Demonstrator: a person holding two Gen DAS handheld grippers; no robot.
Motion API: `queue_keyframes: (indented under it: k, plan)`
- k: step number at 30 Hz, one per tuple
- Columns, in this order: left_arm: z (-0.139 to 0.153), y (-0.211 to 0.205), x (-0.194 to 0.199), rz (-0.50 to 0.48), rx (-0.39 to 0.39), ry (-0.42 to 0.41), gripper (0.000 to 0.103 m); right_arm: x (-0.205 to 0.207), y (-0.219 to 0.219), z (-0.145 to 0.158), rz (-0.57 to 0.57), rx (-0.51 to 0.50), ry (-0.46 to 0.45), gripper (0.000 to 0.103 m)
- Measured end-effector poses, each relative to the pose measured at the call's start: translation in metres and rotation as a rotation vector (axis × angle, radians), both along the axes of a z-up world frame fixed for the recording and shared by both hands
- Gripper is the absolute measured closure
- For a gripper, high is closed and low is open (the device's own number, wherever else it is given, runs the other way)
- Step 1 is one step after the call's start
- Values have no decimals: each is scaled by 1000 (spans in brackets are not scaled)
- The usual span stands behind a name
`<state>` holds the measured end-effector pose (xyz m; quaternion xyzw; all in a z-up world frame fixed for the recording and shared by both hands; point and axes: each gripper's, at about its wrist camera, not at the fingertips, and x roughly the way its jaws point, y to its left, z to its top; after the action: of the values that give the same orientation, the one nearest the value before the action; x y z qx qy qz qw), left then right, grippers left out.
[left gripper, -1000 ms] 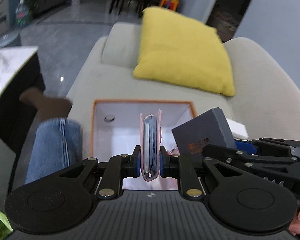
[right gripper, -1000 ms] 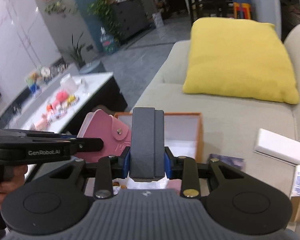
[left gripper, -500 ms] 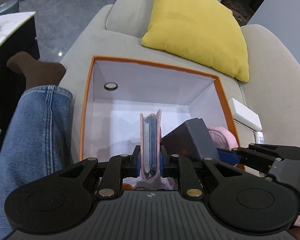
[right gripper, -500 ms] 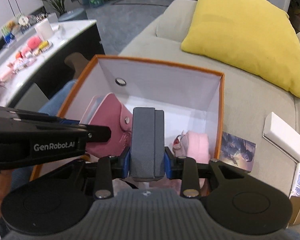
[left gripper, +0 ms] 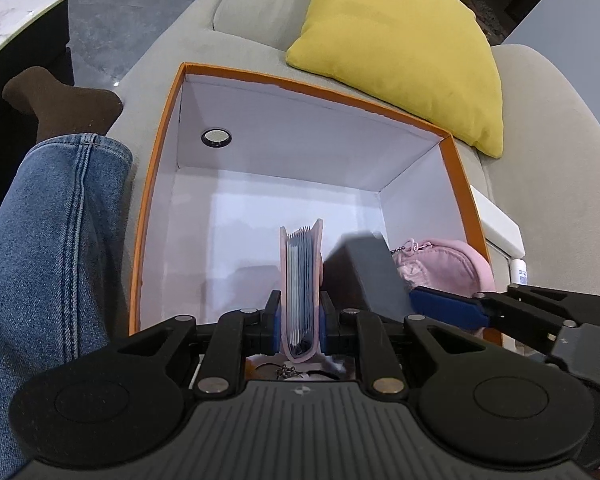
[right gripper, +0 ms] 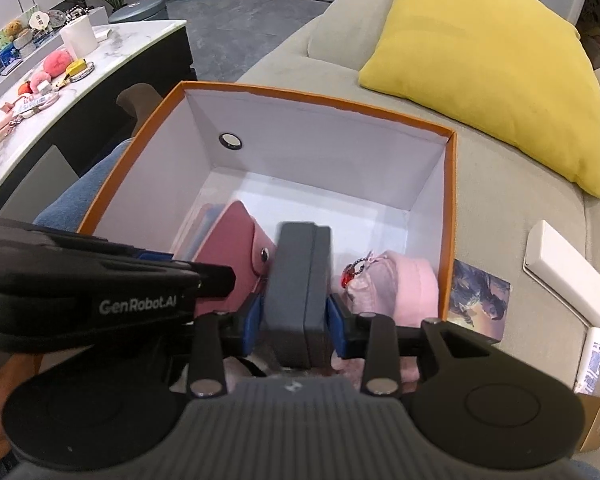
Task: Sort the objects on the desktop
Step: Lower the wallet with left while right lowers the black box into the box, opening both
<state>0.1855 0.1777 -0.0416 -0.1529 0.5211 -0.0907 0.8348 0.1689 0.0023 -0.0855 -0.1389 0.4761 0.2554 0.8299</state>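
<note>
An orange box point(left gripper: 156, 200) with white walls lies on the beige sofa. My left gripper point(left gripper: 300, 316) hangs low inside it, shut on a pink card holder point(left gripper: 300, 276) held upright with the card edges facing up. Just to its right, my right gripper point(right gripper: 296, 312) is inside the same box point(right gripper: 450, 220). Its jaws are opening around a dark grey case point(right gripper: 300, 272), which looks blurred, and the blue pads stand slightly off its sides. A pink pouch point(right gripper: 404, 284) with a red charm rests in the box's near right corner.
A yellow cushion point(right gripper: 488, 60) lies behind the box. On the sofa to the right are a white block point(right gripper: 564, 276), a picture card point(right gripper: 480, 296) and a small tube point(right gripper: 592, 360). A person's jeans leg point(left gripper: 48, 240) presses the box's left side. A cluttered marble table point(right gripper: 40, 76) stands at the left.
Both grippers have come down from above the box into it, carrying the card holder and the grey case. The right jaws have widened around the case.
</note>
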Motion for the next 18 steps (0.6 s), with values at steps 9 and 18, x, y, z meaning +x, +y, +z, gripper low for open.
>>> queue_keyframes:
  k: [9,18]
  plan:
    - [1,-7,3,-23,-10,-3,84,-6,-19,21,22,66,-5,67]
    - [0,-29,0,-51,22,4,83,-5,-59,51,-106,136,-123,66]
